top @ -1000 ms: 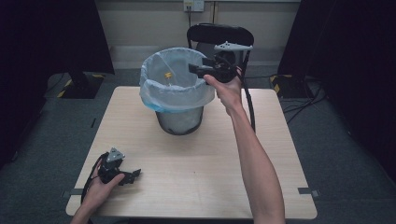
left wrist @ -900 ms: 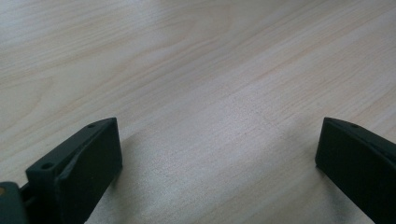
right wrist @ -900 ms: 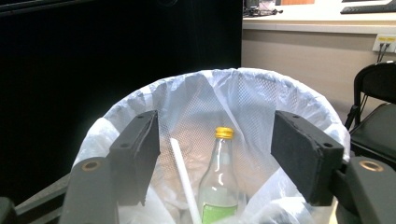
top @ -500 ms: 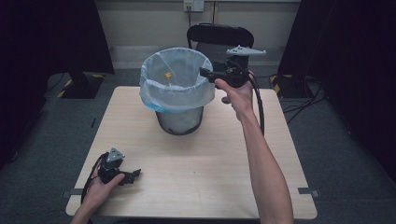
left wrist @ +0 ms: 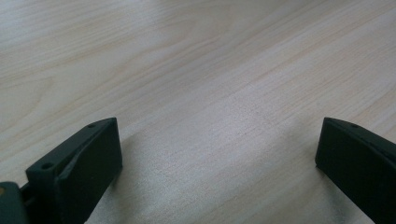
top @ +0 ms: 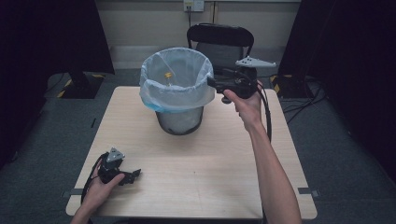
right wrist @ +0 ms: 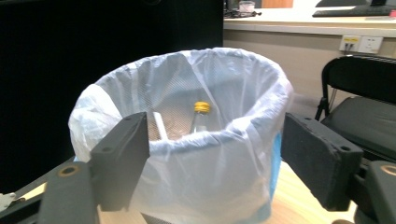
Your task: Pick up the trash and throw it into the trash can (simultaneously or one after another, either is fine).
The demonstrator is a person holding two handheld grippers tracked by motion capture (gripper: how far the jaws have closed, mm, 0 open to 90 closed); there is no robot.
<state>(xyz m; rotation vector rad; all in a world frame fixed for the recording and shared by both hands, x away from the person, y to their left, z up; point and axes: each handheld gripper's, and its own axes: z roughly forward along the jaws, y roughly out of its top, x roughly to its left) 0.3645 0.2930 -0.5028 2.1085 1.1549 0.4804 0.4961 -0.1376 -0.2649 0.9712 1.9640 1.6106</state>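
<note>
A mesh wastebasket (top: 180, 119) lined with a white bag (top: 176, 91) stands at the back middle of the wooden table (top: 196, 163). Inside it stands a clear bottle with a yellow cap (top: 167, 74) (right wrist: 201, 108). My right gripper (top: 211, 83) hangs in the air just right of the bin's rim and points at it, open and empty. In the right gripper view the gripper (right wrist: 215, 154) frames the bag (right wrist: 219, 177) between wide jaws. My left gripper (top: 134, 176) rests on the table at the front left, open. Bare wood (left wrist: 215, 70) lies between its spread jaws.
A black chair (top: 219, 39) stands behind the table, close to the bin and to my right hand. A dark stand (top: 81, 81) sits on the floor at the back left. Cables (top: 303, 100) lie on the floor to the right.
My right gripper has drawn back to the right and a little lower, from above the bin's rim to beside it. The left gripper has stayed put.
</note>
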